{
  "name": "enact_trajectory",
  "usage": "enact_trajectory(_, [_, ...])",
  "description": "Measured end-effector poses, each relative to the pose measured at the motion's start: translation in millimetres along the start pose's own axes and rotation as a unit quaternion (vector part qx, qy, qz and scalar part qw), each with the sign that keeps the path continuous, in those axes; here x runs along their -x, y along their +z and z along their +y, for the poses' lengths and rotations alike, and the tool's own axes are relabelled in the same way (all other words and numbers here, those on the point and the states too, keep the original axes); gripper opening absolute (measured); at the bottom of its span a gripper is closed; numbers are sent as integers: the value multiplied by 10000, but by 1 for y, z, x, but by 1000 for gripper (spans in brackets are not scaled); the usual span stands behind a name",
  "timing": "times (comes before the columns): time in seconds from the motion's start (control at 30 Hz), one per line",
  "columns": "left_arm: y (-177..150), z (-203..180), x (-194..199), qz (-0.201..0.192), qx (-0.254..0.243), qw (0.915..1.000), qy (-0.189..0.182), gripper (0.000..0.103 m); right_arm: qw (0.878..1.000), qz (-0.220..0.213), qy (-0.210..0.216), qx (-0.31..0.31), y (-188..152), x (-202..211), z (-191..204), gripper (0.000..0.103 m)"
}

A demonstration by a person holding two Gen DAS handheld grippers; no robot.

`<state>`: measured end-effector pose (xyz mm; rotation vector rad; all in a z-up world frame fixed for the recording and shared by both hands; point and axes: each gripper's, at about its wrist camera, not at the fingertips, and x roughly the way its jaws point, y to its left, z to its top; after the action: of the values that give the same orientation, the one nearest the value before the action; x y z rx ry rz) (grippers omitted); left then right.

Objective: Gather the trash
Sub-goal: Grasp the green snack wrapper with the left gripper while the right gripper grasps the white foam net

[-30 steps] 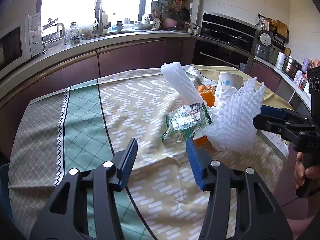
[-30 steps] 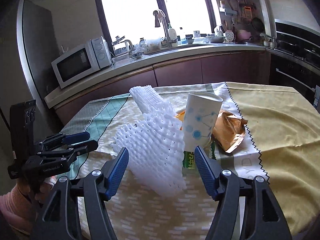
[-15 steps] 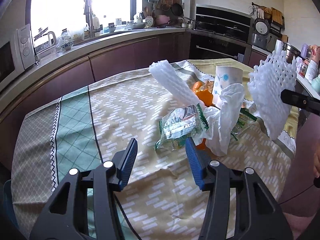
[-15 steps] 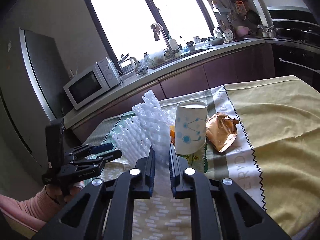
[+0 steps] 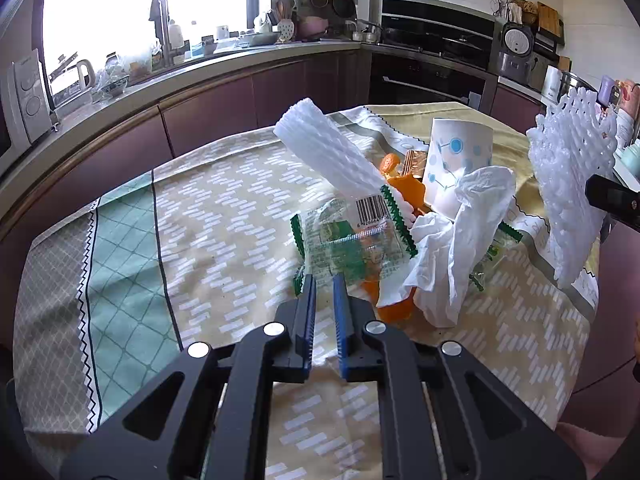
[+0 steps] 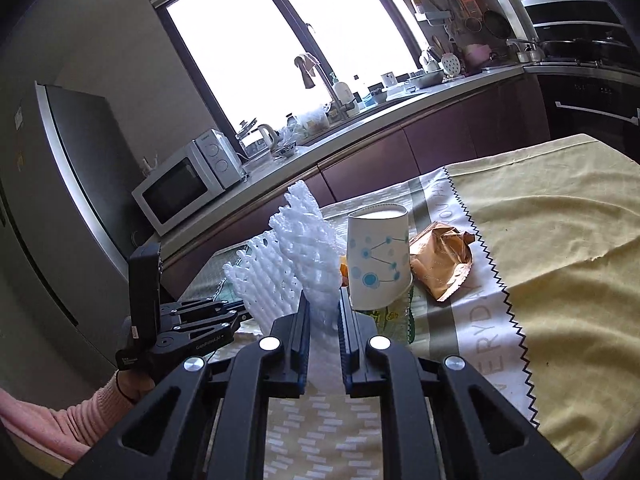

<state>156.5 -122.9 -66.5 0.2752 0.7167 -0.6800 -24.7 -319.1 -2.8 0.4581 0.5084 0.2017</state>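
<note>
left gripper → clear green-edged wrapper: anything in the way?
Nothing visible. The left gripper has its jaws closing right at the near corner of the clear wrapper, with only tablecloth below. The tissue and orange peel lie off to the right.

R gripper [image 6: 323, 306] clamps foam net [image 6: 298, 264]; cup [image 6: 378, 256] beside.

Daylight entered through the window [image 6: 288, 40], which was blown out to plain white in both views. The tablecloth [image 5: 224, 216] was evenly lit, with soft shadows only. The refrigerator [image 6: 60, 200] side was dim. Fisheye distortion bent the countertop [image 5: 200, 68] and blackened the corners. Both frames were sharp, with no motion blur noted.
</note>
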Motion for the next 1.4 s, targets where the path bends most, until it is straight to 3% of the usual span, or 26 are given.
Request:
enact_trajectory(0.07, [2, 3, 4, -89, 56, 9999, 11, 47, 10000, 11, 7, -52, 0, -1, -2, 12])
enact_trajectory(0.3, [21, 1, 4, -108, 312, 9989, -344, 49, 9998, 72, 65, -184, -2, -7, -10, 12])
enact_trajectory(0.4, [31, -6, -5, 26, 373, 9978, -541, 55, 9997, 111, 92, -212, -3, -10, -11, 12])
enact_trajectory(0.5, [37, -14, -16, 166, 315, 9984, -450, 67, 9995, 146, 143, -238, -4, -13, -12, 12])
enact_trajectory(0.67, [34, -6, -32, 466, 587, 9957, -536, 54, 9994, 193, 199, -198, -4, -16, -10, 12])
enact_trajectory(0.8, [30, 11, -32, 531, 904, 9924, -651, 26, 9993, 214, 265, -158, -2, -19, -7, 12])
enact_trajectory(0.83, [29, 15, -31, 525, 958, 9916, -691, 24, 9992, 213, 296, -146, -1, -19, -5, 12])
enact_trajectory(1.17, [7, 50, 38, -113, 1259, 9895, -699, 20, 9966, 296, 749, 197, 7, -34, 37, 12])
enact_trajectory(1.4, [-29, 94, 118, -558, 1468, 9875, -92, 20, 9860, 700, 1422, 508, 9, -77, 93, 12])
